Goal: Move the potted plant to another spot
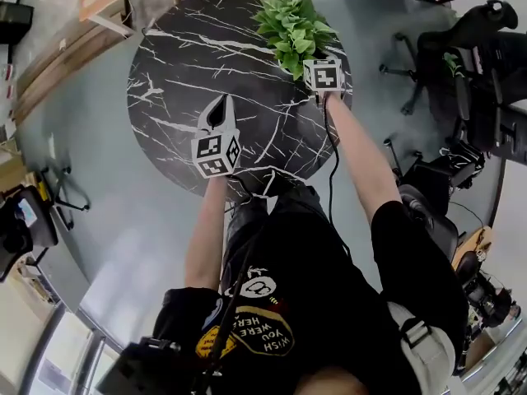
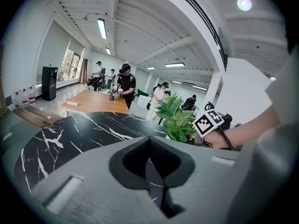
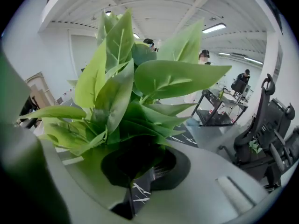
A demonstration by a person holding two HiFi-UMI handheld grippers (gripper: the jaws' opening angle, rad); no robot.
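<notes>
The potted plant (image 1: 292, 27) with broad green leaves stands at the far right edge of the round black marble table (image 1: 189, 56). My right gripper (image 1: 319, 71) sits against the plant's near side, its tips under the leaves. In the right gripper view the leaves (image 3: 126, 92) fill the frame. The right gripper (image 3: 140, 185) is shut on the pot's dark rim, which shows only partly. My left gripper (image 1: 221, 105) hovers over the table's middle, shut, with nothing in it. In the left gripper view the left gripper (image 2: 152, 171) has only a thin slit between its jaws. The plant (image 2: 176, 118) is ahead to the right.
Black office chairs (image 1: 469, 48) crowd the floor right of the table, one of them in the right gripper view (image 3: 273, 125). A wooden table (image 2: 91, 101) stands beyond the marble one (image 2: 70, 134), with several people (image 2: 125, 80) behind it. A dark cabinet (image 2: 49, 83) stands by the left wall.
</notes>
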